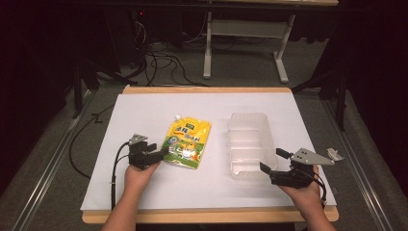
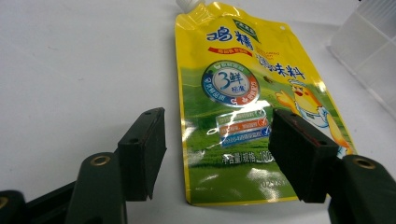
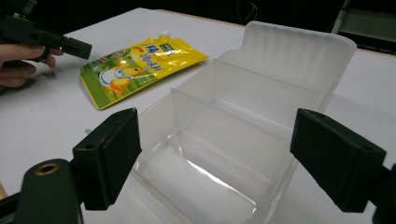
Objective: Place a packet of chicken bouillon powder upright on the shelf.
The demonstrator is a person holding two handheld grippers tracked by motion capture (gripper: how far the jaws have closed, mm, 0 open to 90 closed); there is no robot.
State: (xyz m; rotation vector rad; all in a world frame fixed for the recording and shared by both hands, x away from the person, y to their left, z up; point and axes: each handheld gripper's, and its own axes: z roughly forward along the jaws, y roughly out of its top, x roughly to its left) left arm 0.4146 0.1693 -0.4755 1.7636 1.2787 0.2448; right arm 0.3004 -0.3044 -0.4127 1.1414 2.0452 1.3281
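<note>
A yellow and green spouted pouch (image 1: 187, 142) lies flat on the white sheet, spout pointing away from me. My left gripper (image 1: 159, 149) stands open at the pouch's near left corner. In the left gripper view the pouch (image 2: 243, 84) lies just ahead of the gripper (image 2: 217, 119), with nothing pressed between the pads. A clear plastic divided tray (image 1: 248, 117) sits to the right of the pouch. My right gripper (image 1: 274, 160) is open at the tray's near end. In the right gripper view that gripper (image 3: 215, 126) has one jaw on each side of the empty tray (image 3: 299, 51) without touching it, and the pouch (image 3: 140, 60) lies beyond.
The white sheet (image 1: 144, 110) covers a wooden table (image 1: 207, 90). Its front edge runs just behind my hands. Black cables (image 1: 163, 62) and a white stand's legs (image 1: 208, 53) are on the floor past the far edge. A cable (image 1: 114, 173) trails from the left gripper.
</note>
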